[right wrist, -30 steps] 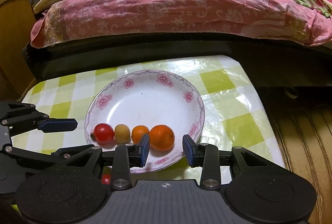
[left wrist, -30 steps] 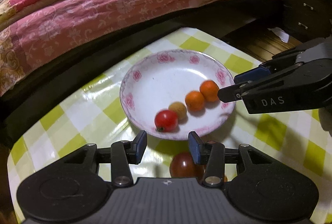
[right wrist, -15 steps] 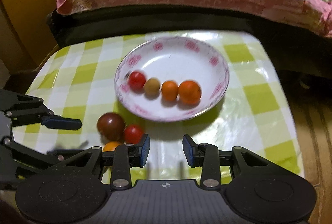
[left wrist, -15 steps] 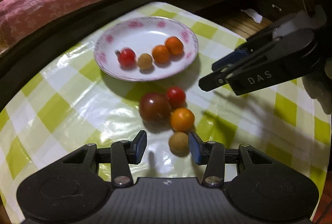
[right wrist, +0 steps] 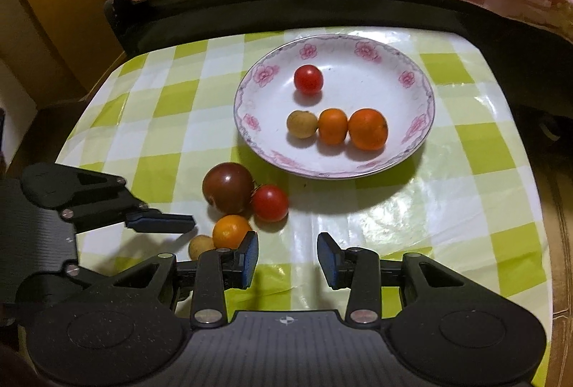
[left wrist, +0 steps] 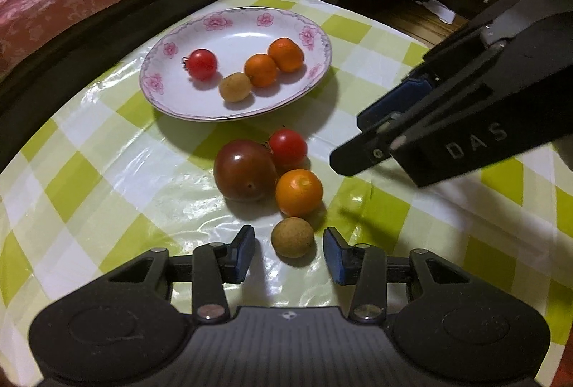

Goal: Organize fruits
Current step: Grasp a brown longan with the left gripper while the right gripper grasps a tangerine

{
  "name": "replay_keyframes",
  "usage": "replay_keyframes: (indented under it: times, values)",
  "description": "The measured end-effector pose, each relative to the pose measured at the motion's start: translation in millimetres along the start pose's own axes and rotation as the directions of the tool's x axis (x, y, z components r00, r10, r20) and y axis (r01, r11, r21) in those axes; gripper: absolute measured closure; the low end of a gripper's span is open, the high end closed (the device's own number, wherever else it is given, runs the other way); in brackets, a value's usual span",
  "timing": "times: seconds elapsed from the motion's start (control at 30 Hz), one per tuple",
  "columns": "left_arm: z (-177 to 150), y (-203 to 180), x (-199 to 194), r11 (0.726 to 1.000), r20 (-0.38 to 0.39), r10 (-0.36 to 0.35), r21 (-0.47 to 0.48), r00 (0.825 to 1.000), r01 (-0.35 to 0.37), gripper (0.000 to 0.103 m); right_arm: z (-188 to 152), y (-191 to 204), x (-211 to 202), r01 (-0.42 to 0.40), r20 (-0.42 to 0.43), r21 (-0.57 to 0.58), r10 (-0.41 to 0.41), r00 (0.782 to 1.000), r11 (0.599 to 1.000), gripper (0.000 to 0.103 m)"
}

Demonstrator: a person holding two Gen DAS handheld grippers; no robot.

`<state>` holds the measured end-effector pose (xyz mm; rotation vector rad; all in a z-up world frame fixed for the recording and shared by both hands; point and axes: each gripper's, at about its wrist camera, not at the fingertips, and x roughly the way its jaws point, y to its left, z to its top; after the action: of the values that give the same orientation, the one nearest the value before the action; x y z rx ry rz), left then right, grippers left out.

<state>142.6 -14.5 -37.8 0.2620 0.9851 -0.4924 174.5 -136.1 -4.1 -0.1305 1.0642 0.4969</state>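
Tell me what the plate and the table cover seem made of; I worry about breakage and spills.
Plate: likely glazed ceramic, though melamine is possible; glossy white with printed pink flowers. Table cover: apparently plastic or oilcloth; shiny, wrinkled green-and-white checks with glare.

A plate point(right wrist: 419, 143) sits on the counter point(right wrist: 465, 208) toward its far edge, holding four fruits: one cherry tomato point(right wrist: 308, 79) behind a row of three. Four more fruits point(left wrist: 266, 181) cluster on the counter just before the plate, nearer the near edge, touching one another.
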Motion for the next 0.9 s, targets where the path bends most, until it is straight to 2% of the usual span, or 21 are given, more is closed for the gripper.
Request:
replay_keyframes:
  times: [0.17, 0.57, 0.9]
  values:
    - [-1, -2, -1, 1.000, 0.005, -0.003, 0.006, 1.000, 0.003, 0.069, -2, 3, 1, -0.027, -0.009, -0.004, 0.027, 1.000, 1.000, 0.068]
    - [-7, 9, -13, 0.999, 0.009, 0.026, 0.021, 1.000, -0.026, 0.069, -3, 18, 13, -0.072, -0.046, -0.034, 0.071, 0.996, 0.997, 0.068]
    - [-13, 16, -12, 0.999, -0.001, 0.036, 0.012, 0.999, -0.036, 0.069, 1, 27, 28, -0.066, -0.043, -0.052, 0.063, 0.997, 0.997, 0.068]
